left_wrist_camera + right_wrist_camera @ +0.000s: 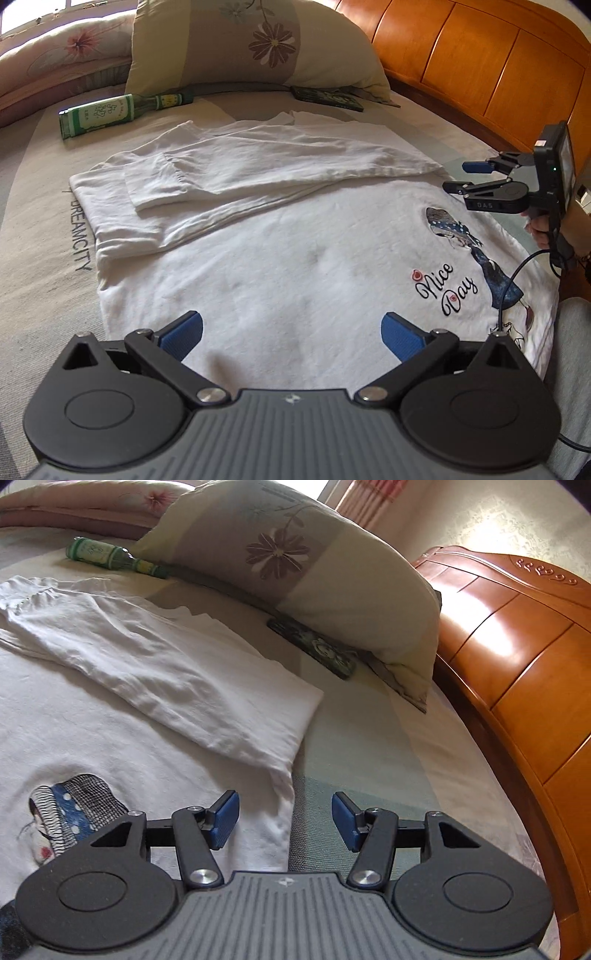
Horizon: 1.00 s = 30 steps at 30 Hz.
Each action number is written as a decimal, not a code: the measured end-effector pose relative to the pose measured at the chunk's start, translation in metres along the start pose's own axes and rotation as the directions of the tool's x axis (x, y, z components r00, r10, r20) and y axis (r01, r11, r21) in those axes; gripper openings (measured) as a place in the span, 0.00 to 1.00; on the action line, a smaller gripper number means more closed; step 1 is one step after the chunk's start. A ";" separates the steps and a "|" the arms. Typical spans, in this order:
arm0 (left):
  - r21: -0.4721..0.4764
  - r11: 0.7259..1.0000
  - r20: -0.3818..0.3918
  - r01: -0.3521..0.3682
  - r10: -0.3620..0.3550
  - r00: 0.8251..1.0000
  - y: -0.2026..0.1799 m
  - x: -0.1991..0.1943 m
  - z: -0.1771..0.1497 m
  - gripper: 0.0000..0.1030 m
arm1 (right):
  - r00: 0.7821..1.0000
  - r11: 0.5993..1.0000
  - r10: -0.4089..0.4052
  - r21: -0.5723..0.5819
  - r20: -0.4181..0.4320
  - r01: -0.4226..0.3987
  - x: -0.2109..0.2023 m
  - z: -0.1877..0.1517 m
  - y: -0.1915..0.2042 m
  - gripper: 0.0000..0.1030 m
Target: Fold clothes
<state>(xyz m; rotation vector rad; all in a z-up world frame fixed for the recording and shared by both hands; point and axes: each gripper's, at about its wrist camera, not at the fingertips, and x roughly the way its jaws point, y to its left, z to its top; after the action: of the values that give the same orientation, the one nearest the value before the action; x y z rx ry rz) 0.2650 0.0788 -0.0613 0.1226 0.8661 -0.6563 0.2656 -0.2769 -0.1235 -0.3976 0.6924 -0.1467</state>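
Left wrist view
- Left claw (291,334): bottom centre of frame, blue pads spread wide, nothing between them, hovering over the lower hem area of the shirt
- White shirt (280,258): spread on the bed (44,229), filling the middle of the frame; sleeves folded across the upper part; printed figure and "Nice Day" lettering at right
- Right claw (460,177): right edge of frame, jaws parted, empty, just beside the folded sleeve end; a hand (543,229) grips its handle below
- Green bottle (110,112): lying on its side, upper left, near the pillow
- Floral pillow (258,44): top centre, leaning at the head of the bed
- Dark flat case (327,98): under the pillow's lower right edge
- Wooden headboard (480,66): upper right

Right wrist view
- Right claw (284,821): bottom centre, jaws parted to a middling width, holding nothing; left pad over the shirt's edge, right pad over bare bed (369,746)
- White shirt (129,709): left half of frame, folded sleeve running diagonally to a squared end at centre
- Green bottle (107,554): upper left
- Floral pillow (295,561): top centre
- Dark flat case (314,646): centre, tucked at the pillow's base
- Wooden headboard (517,646): right side
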 end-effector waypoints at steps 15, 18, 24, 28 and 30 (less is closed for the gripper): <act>-0.028 1.000 0.005 0.000 0.000 1.000 0.003 0.010 0.006 0.99 | 0.998 0.963 -0.051 0.265 0.037 0.039 -0.010 -0.004 -0.041 0.72; -0.051 0.999 0.029 0.003 -0.001 1.000 0.008 0.004 0.007 0.99 | 0.996 0.965 -0.004 0.261 0.093 -0.021 -0.020 0.013 -0.030 0.61; -0.120 0.993 0.047 -0.024 0.030 0.998 0.023 0.001 0.009 0.99 | 0.974 0.973 0.163 0.135 0.157 -0.185 0.001 0.070 0.039 0.36; -0.135 0.990 0.044 -0.034 0.041 0.998 0.028 0.003 0.008 0.99 | 0.981 0.961 0.170 0.206 0.095 -0.186 0.032 0.082 0.061 0.36; -0.143 0.989 0.042 -0.039 0.046 0.998 0.030 0.003 0.008 0.99 | 0.980 0.943 0.182 0.267 0.084 -0.198 0.036 0.068 0.056 0.35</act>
<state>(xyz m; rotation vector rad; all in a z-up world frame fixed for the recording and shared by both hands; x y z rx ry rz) 0.2891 0.0986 -0.0636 -0.0017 0.8618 -0.5537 0.3369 -0.2143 -0.1194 -0.0667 0.6389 -0.0463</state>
